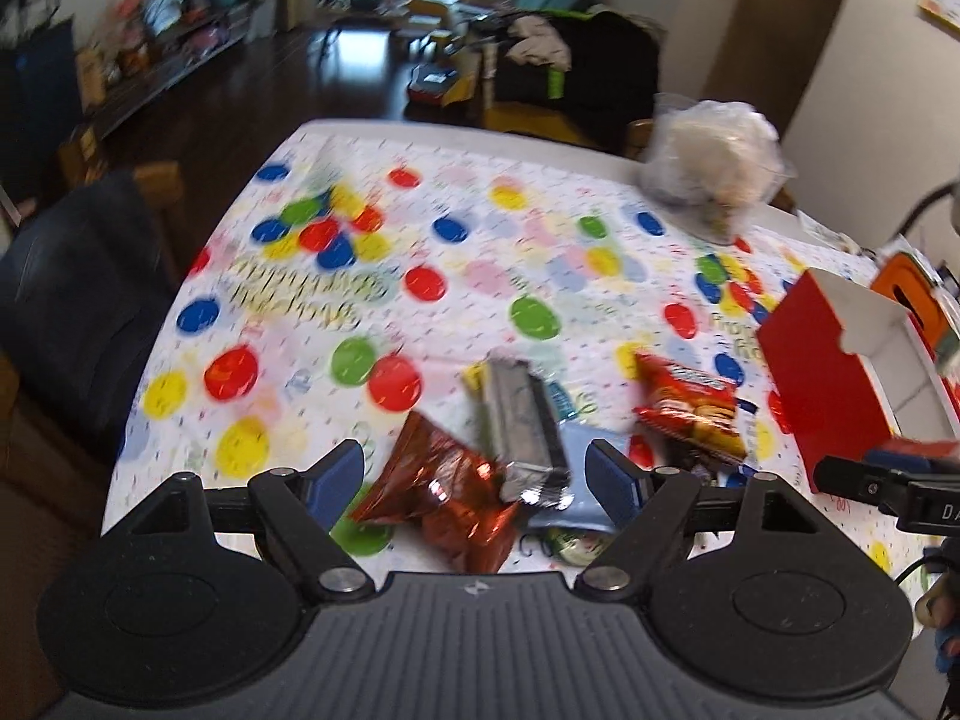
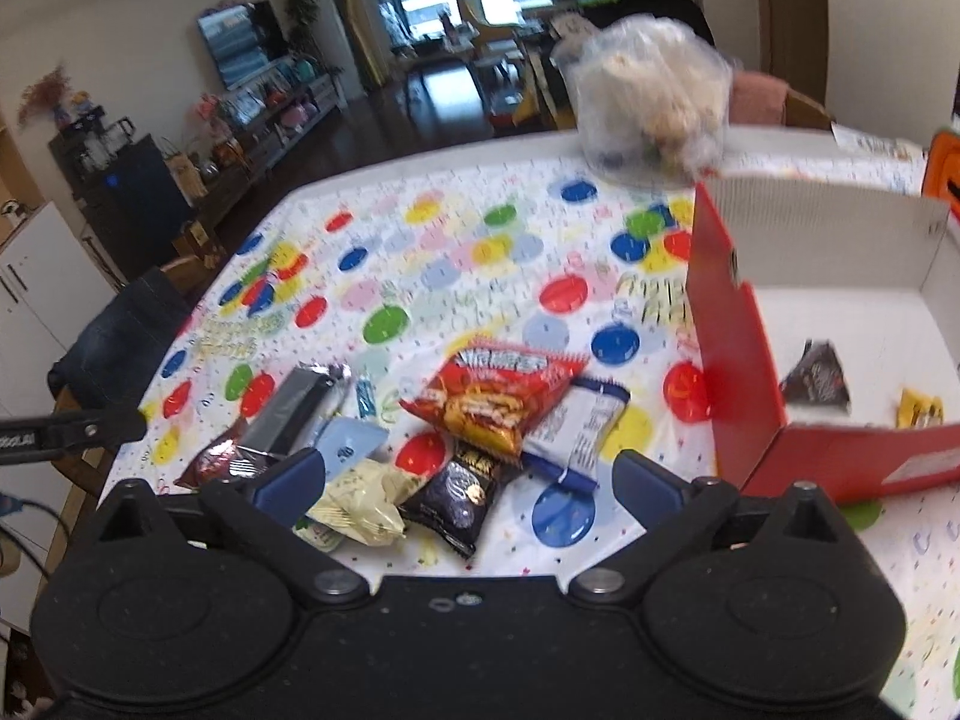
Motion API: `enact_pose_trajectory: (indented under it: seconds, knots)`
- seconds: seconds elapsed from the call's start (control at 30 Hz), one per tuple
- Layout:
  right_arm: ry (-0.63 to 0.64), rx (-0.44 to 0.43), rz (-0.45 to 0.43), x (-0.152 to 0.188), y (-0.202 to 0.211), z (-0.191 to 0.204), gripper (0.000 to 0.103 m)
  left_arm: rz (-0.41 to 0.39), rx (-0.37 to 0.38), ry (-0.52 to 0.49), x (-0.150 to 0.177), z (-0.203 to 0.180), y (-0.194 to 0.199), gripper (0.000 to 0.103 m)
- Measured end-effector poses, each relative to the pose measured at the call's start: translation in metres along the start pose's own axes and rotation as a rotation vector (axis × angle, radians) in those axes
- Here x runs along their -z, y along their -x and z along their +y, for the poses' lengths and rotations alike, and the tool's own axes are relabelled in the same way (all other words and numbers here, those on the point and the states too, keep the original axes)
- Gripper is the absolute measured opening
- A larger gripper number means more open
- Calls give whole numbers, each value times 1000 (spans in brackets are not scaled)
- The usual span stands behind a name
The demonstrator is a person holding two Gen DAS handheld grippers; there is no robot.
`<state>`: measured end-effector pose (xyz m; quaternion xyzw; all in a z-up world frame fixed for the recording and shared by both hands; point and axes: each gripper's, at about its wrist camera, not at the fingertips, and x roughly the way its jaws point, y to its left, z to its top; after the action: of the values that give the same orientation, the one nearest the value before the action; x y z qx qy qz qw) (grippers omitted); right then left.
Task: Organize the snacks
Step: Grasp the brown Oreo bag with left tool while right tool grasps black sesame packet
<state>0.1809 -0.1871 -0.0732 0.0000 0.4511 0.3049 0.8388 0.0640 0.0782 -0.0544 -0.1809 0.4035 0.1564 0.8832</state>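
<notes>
A pile of snack packets lies on the dotted tablecloth. My left gripper [image 1: 477, 471] is open just above a shiny red-brown packet [image 1: 441, 495] and a silver bar [image 1: 522, 420]; a red chip bag [image 1: 690, 405] lies to their right. My right gripper [image 2: 468, 477] is open over a black packet [image 2: 459, 495] and a cream packet [image 2: 363, 501], with the red chip bag [image 2: 495, 393] and a white-blue wrapper [image 2: 579, 420] beyond. The red box [image 2: 738, 348] on the right holds a dark triangular snack [image 2: 816, 381] and a yellow one [image 2: 918, 411].
A clear plastic bag [image 2: 651, 102] of goods stands at the table's far edge. An orange object [image 2: 945, 165] sits behind the box. A chair with dark cloth [image 1: 84, 294] stands at the table's left side. The table edge [image 1: 456, 132] is far ahead.
</notes>
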Motion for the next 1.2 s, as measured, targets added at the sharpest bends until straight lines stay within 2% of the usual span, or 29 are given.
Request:
enact_pose_trajectory:
  seconds: [0.2, 0.37, 0.47, 0.6, 0.73, 0.93, 1.07, 1.2]
  knots:
    - [-55, 38, 80, 1, -28, -3, 96, 81, -44, 118, -2, 19, -24, 81]
    - [-136, 51, 142, -2, -52, -7, 88, 150, -48, 252, -5, 31, -46, 81]
    - [-158, 81, 163, -3, -62, -7, 82, 188, -52, 316, -7, 33, -58, 81]
    - [-198, 73, 188, -6, -75, -7, 75, 240, -81, 428, -7, 42, -75, 81]
    - [-196, 76, 197, -9, -83, -4, 72, 260, -96, 530, -8, 49, -86, 81]
    - [-193, 77, 227, -13, -93, 0, 68, 278, -150, 611, -12, 49, -101, 81]
    - [-181, 74, 238, -14, -98, 3, 67, 295, -168, 621, -12, 43, -111, 81]
    - [-160, 84, 252, -13, -104, 4, 63, 301, -199, 589, -11, 36, -119, 81]
